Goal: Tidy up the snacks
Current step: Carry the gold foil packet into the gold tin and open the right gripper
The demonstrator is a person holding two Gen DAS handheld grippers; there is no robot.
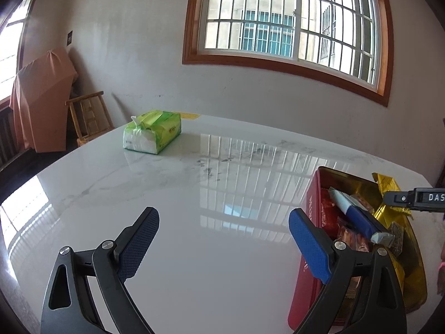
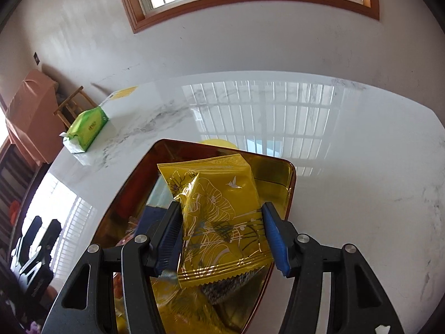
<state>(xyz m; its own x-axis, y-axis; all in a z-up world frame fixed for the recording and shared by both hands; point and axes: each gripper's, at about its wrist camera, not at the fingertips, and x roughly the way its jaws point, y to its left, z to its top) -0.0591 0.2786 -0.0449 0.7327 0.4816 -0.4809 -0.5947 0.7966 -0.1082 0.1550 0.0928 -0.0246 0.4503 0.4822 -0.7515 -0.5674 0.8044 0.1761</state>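
Note:
A red tin with a gold inside (image 1: 310, 203) stands on the white marble table, holding several wrapped snacks, among them a blue and white packet (image 1: 354, 214). My left gripper (image 1: 222, 239) is open and empty, just left of the tin. My right gripper (image 2: 221, 231) is shut on a yellow snack packet (image 2: 222, 208) and holds it over the tin (image 2: 289, 189). In the left wrist view the right gripper's finger (image 1: 400, 199) and that yellow packet (image 1: 386, 185) show over the tin's far right side.
A green tissue pack (image 1: 151, 132) lies at the table's far left, also in the right wrist view (image 2: 87, 128). A yellow slip (image 2: 123, 91) lies at the far edge. A wooden chair (image 1: 89, 117) and a covered object (image 1: 41, 100) stand beyond the table.

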